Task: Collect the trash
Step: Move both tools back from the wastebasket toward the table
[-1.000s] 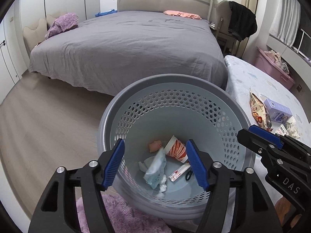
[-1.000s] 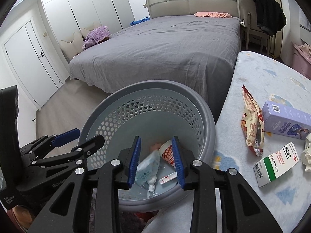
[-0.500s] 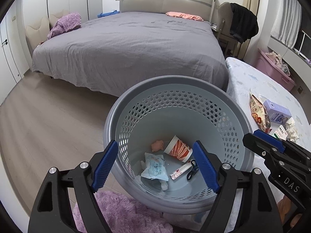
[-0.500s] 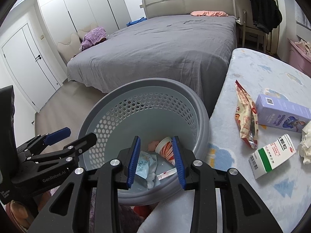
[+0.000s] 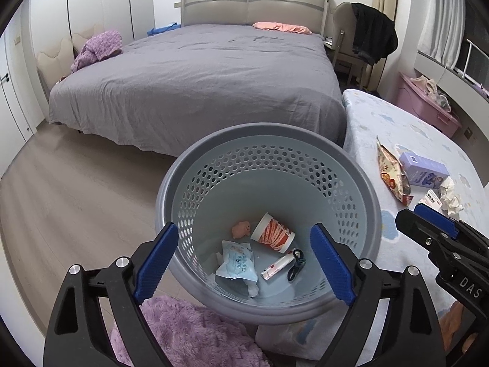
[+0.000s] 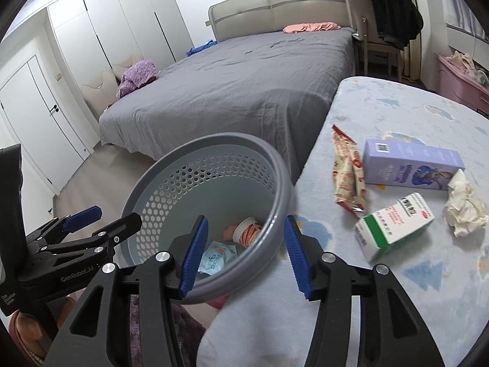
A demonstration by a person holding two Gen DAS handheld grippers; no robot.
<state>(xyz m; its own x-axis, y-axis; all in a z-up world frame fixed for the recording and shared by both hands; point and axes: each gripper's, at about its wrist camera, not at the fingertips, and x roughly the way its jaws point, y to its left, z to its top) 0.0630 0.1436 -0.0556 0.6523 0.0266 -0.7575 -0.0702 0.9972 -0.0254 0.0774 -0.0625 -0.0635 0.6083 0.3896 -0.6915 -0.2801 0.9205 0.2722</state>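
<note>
A grey perforated trash basket [image 5: 269, 140] [image 6: 275, 165] stands beside the small bed. It holds a paper cup [image 5: 273, 235], a wipes packet [image 5: 237, 263], a pink scrap [image 5: 241, 229] and a small tube [image 5: 276, 267]. My left gripper [image 5: 243, 263] is open and empty above the basket. My right gripper [image 6: 244, 252] is open and empty over the basket's right rim. On the small bed [image 6: 397, 107] lie a snack bag [image 6: 347, 180], a purple box [image 6: 409, 165], a green-and-white box [image 6: 394, 223] and a crumpled tissue [image 6: 464, 208].
A large bed with a grey cover [image 5: 195, 73] stands behind the basket. A purple fluffy rug [image 5: 189, 333] lies under my left gripper. A chair with a black jacket [image 5: 369, 36] and a pink bin [image 5: 428, 104] stand at the back right. Wood floor [image 5: 61, 198] is at left.
My left gripper has opened wider and the wipes packet has dropped from it into the basket. My right gripper has opened and shifted right toward the small bed.
</note>
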